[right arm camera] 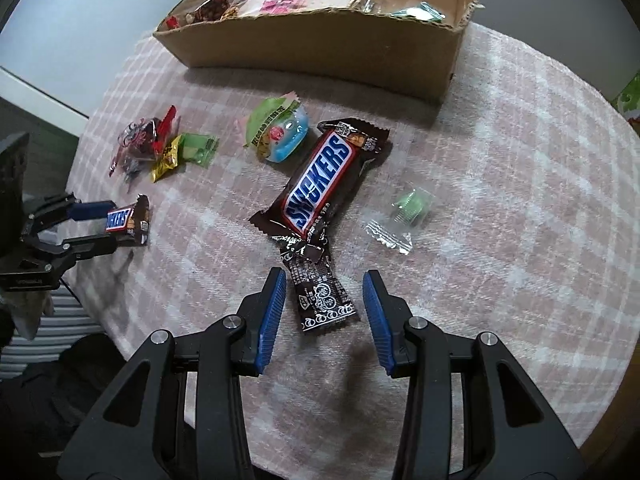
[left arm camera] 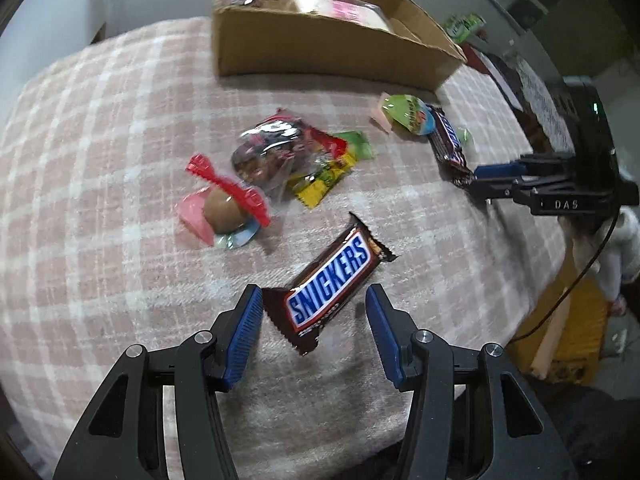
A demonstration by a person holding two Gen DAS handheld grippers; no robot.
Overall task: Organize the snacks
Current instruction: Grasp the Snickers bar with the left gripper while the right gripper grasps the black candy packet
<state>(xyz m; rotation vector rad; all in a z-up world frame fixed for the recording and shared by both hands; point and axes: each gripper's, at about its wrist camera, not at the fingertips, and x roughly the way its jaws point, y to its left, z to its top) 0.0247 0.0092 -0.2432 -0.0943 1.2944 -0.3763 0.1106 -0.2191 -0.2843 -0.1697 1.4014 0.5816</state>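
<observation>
My left gripper is open, its blue pads on either side of the near end of a Snickers bar that lies on the pink plaid cloth. My right gripper is open around a small dark wrapped snack, just below a second Snickers bar. The right gripper also shows at the right edge of the left wrist view. The left gripper shows at the left of the right wrist view. A cardboard box with several snack packs stands at the back.
Loose snacks lie on the cloth: a red-wrapped round sweet, a clear bag with yellow and green packets, a green-and-blue cup snack, a small green clear-wrapped candy. The table edge drops off at the right.
</observation>
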